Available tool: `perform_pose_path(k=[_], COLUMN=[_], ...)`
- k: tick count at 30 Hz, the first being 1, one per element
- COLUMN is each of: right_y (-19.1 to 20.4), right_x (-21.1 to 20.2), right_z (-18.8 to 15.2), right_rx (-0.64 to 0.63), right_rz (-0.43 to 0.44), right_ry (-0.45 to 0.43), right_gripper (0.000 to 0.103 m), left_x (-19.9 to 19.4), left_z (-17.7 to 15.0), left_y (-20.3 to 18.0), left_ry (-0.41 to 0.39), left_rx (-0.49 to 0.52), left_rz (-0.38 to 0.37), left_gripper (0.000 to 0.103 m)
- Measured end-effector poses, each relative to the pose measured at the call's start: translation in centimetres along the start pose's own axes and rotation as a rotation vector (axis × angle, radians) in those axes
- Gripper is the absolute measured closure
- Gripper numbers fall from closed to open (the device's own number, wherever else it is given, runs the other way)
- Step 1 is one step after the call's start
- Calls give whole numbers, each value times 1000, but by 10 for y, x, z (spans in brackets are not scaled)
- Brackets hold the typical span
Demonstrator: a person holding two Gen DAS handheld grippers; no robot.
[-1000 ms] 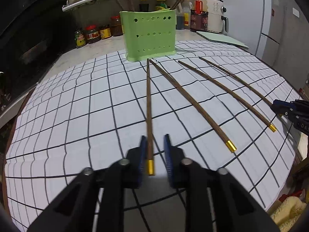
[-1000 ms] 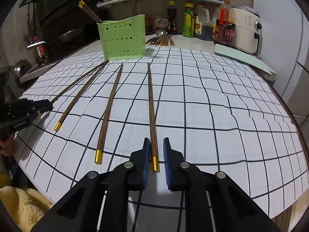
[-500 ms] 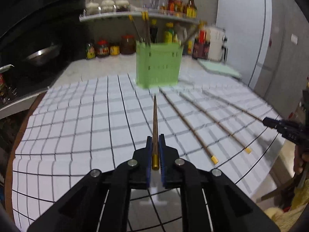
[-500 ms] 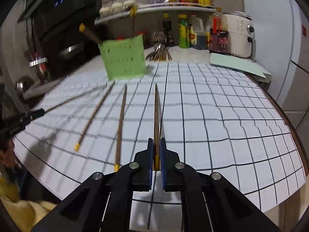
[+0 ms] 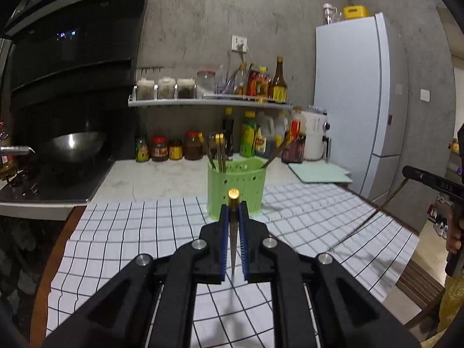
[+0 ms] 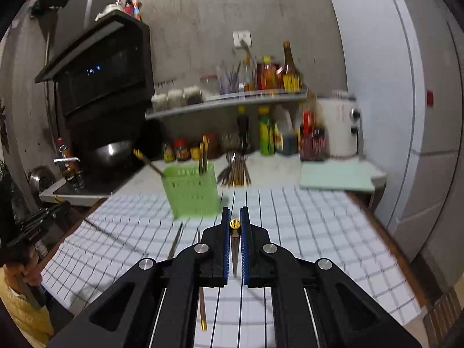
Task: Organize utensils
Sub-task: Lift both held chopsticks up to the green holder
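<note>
My left gripper (image 5: pixel 233 211) is shut on a brown chopstick (image 5: pixel 233 194), gold cap up, its thin end hanging down between the blue pads above the checked mat (image 5: pixel 121 232). The green perforated holder (image 5: pixel 236 187) stands just beyond, with several chopsticks in it. My right gripper (image 6: pixel 235 217) is shut on another chopstick (image 6: pixel 235 224), gold cap up, lifted off the mat; the holder (image 6: pixel 190 191) is ahead to its left. Two chopsticks (image 6: pixel 201 284) still lie on the mat below. The right gripper also shows at the left view's right edge (image 5: pixel 429 181).
A wok (image 5: pixel 72 145) on a dark hob sits at the left. Jars and bottles (image 5: pixel 174 150) line the back wall under a shelf. A pale green board (image 5: pixel 319 172), a white appliance (image 5: pixel 314 133) and a fridge (image 5: pixel 356 101) are at the right. Loose cutlery (image 6: pixel 236 171) lies behind the holder.
Both grippers have lifted their chopsticks off the mat and tilted up, so the sticks now hang gold cap up. The views now face the back wall, closer to the holder.
</note>
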State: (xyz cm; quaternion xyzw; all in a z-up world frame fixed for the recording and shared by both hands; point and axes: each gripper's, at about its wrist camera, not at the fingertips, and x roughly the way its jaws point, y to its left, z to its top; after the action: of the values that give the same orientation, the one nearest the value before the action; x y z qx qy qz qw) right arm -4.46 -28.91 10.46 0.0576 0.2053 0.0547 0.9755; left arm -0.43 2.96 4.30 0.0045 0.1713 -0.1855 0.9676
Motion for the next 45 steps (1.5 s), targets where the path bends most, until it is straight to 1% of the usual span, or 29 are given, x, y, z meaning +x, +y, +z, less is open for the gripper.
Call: perform_pose_path(k=[4, 10, 13, 17, 19, 20, 22, 23, 25, 29, 32, 33, 37, 41, 43, 45], right_y=[6, 9, 12, 15, 17, 17, 15, 13, 13, 12, 13, 13, 19, 18, 19, 29], right_x=[7, 15, 18, 21, 23, 25, 33, 37, 39, 38, 37, 37, 35, 56, 70, 81], right_z=[10, 12, 12, 8, 3, 0, -9, -14, -21, -26, -26, -26, -20, -10, 0, 14], right_rx=[-37, -54, -64, -82, -84, -83, -75, -71, -72, -63, -66, -65, -104, -108, -91, -96], right_rz=[-21, -30, -38, -56, -60, -60, -57, -60, -71, -75, -68, -61, -51, -47, 4, 71], right_ry=[-15, -22, -27, -26, -7, 8, 56, 81, 94, 115, 117, 114, 36, 40, 43, 14], right_gripper=[96, 96, 96, 95, 95, 95, 95, 95, 95, 95, 96, 96, 96, 96, 96, 96], left_x=[-3, -9, -13, -9, -7, -6, -1, 4, 15, 36, 37, 35, 28, 32, 38, 45], left_z=[3, 7, 10, 6, 2, 2, -1, -5, -14, -30, -33, -33, -27, -16, -6, 7], left_y=[5, 13, 13, 8, 5, 6, 4, 2, 0, 3, 6, 7, 6, 7, 5, 2], left_ry=[-8, 5, 5, 25, 21, 26, 57, 81, 138, 234, 247, 243, 211, 179, 150, 118], left_rx=[-33, -62, -59, -40, -34, -35, -36, -28, -22, -47, -58, -57, -41, -34, -19, -10], left_rz=[-22, -47, -63, -56, -39, -43, -57, -51, -45, -39, -39, -38, -19, -10, -13, -17], left_gripper=[96, 96, 96, 96, 96, 96, 96, 96, 96, 96, 97, 97, 97, 97, 97, 97])
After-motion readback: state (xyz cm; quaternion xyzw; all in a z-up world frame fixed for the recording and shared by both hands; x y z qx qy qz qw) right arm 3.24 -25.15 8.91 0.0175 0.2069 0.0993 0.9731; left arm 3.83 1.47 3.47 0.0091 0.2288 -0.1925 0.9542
